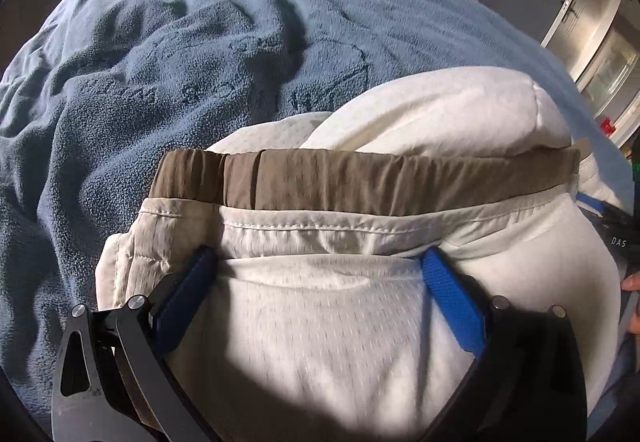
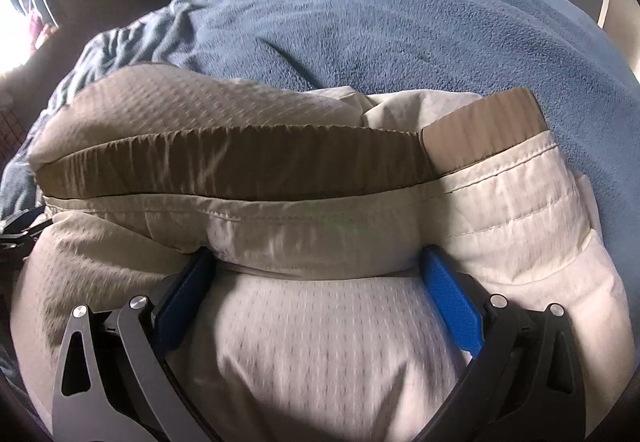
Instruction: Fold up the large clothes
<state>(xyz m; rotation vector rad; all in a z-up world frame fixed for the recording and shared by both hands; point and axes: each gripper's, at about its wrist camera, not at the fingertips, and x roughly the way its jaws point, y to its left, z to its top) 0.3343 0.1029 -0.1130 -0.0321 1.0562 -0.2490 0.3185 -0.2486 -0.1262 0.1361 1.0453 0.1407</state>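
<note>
Two claws: one in each of the person's hands, both reaching into the same cream garment on a bed
Garment: cream shorts (image 1: pixel 320 322) with a perforated mesh lining and a brown gathered waistband (image 1: pixel 360 181), bunched in a soft mound on a blue fleece blanket (image 1: pixel 160 81)
Where it lies: on the bed, filling the near half of both views, waistband running across just beyond the fingertips
Left claw (image 1: pixel 320 262): jaws spread wide, cloth bulging between them; blue fingers (image 1: pixel 452 294) touch the fabric at a stitched hem, but I cannot tell whether they pinch it
Right claw (image 2: pixel 320 262): the same, jaws apart with a thick roll of cloth between, fingers (image 2: pixel 452 298) pressed against its sides
Handling: likely light, limp and rather slippery; it should sag and slide, and the lining may shift apart from the shell
Where to hold: probably the waistband or the stitched hem, where layers are thickest and firmest
Also seen: white pillow (image 1: pixel 440 109) behind the waistband in the left view
</note>
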